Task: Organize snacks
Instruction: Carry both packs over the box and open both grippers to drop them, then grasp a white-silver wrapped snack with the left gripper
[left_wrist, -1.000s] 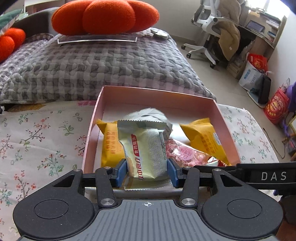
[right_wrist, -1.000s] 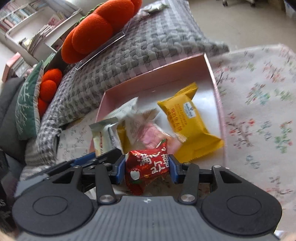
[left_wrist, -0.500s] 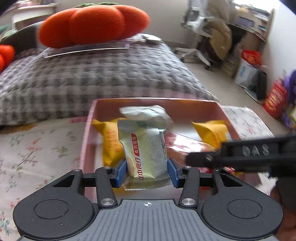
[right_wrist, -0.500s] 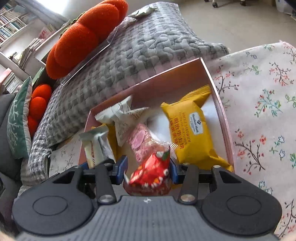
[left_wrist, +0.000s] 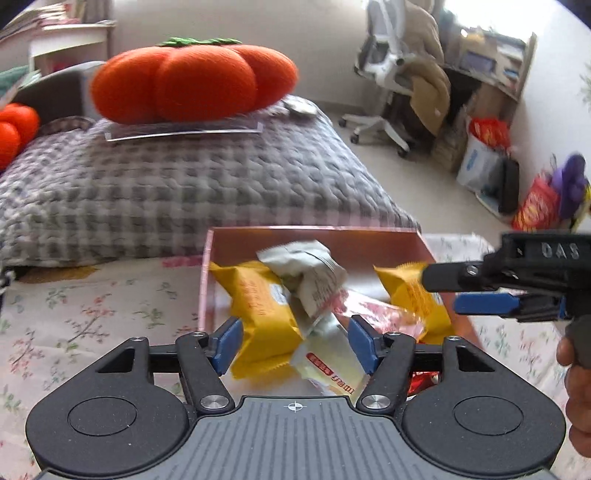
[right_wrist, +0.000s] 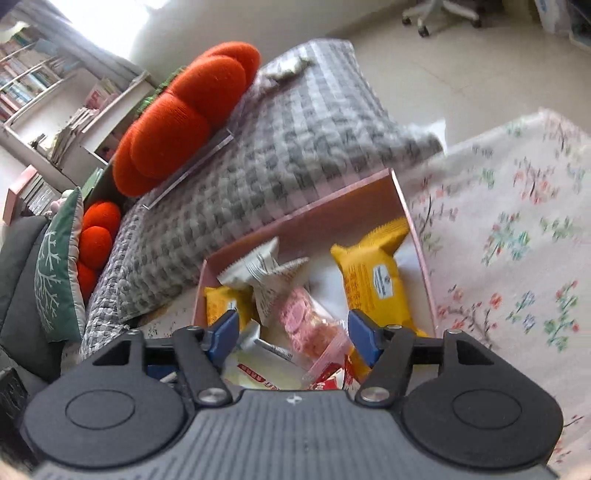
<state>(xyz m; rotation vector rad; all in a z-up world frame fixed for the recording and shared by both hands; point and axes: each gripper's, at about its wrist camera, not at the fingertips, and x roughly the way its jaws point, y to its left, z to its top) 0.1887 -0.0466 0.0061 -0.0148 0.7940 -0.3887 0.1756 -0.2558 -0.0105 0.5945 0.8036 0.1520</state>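
Snack box: pink cardboard box, open-topped, on the floral tablecloth; its far wall lies close to the grey checked cushion.
Grey checked cushion: behind the box, bearing an orange pumpkin pillow.
Office chair: white office chair well beyond, on the floor to the right.
Yellow packets: left yellow packet along the box's left wall, long axis running near to far; right yellow packet by the right wall, long axis likewise, serrated end pointing at the far wall.
Grey wrapper: crumpled grey wrapper lying over the left yellow packet.
Pink packet: pink sweets bag between the yellow ones, angled.
Cream packet: cream snack bar at the near edge, loose, tilted.
Left hand-held gripper: blue pads apart, gripping nothing, above the box's near end.
Right hand-held gripper: pads apart, empty, over the same pile.
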